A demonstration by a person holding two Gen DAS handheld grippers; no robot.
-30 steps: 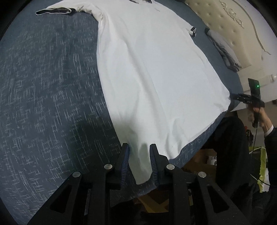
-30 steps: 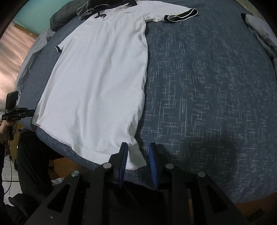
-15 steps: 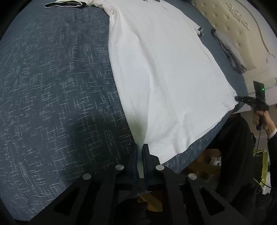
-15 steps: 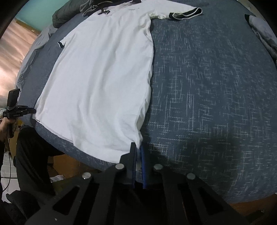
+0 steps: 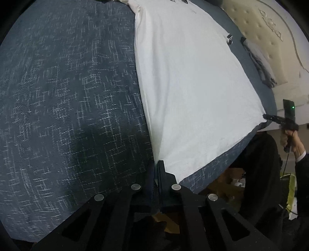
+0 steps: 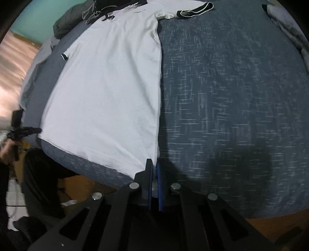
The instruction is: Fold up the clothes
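Note:
A white short-sleeved shirt [image 5: 193, 81] with black-trimmed sleeves lies flat on the dark blue bedspread [image 5: 58, 96], its hem along the near edge of the bed. My left gripper [image 5: 156, 163] is shut on one hem corner. The right wrist view shows the same shirt [image 6: 108, 92], where my right gripper [image 6: 154, 165] is shut on the other hem corner. Each gripper also shows in the other's view: the right gripper [image 5: 267, 116] at the far hem corner, the left gripper [image 6: 37, 130] likewise. The hem runs straight between them.
A cream tufted headboard [image 5: 270, 38] and a grey pillow [image 5: 260, 61] bound one side of the bed. Dark clothes [image 6: 77, 17] are piled past the collar. The person's dark trousers [image 5: 260, 164] stand against the bed's edge, with wooden floor [image 6: 77, 183] below.
Both pairs of jaws stood open around the hem corners and have closed on them. The left gripper has moved a little along the bed and the shirt's side edges now run straight.

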